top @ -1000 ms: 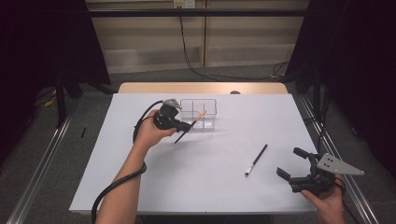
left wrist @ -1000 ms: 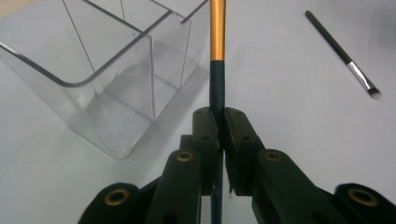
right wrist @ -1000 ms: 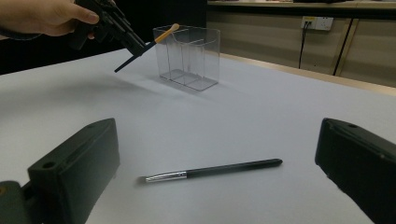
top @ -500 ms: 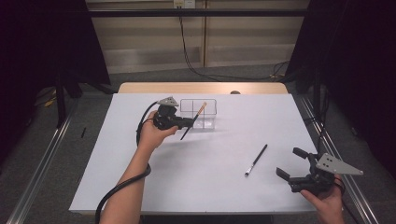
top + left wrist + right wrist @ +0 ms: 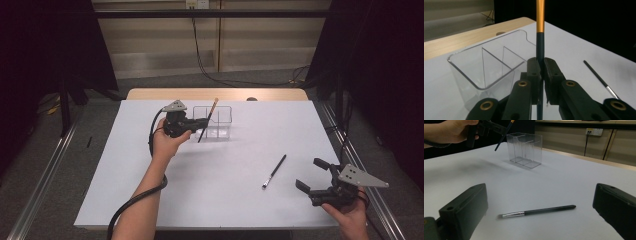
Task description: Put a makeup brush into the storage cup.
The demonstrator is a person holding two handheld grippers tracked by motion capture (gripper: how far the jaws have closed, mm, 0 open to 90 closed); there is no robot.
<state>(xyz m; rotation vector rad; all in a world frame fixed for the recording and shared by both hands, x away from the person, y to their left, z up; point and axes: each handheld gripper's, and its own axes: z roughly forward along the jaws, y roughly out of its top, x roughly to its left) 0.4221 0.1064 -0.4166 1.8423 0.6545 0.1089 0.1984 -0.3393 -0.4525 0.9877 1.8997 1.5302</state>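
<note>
A white-covered table (image 5: pixel 220 195), set on a wooden top among dark curtains and a pale far wall, is seen with a clear divided organizer (image 5: pixel 215 121) at its far middle. A brush with an orange-and-dark handle (image 5: pixel 208 120) is clamped tight in the left gripper (image 5: pixel 202 121) at the organizer's left edge; dropping it in appears to be the step in hand, and lifting over the rim is called for next. The right gripper (image 5: pixel 314 175) is held wide open and empty at the near right, facing a second black brush (image 5: pixel 274 171) lying on the sheet.
</note>
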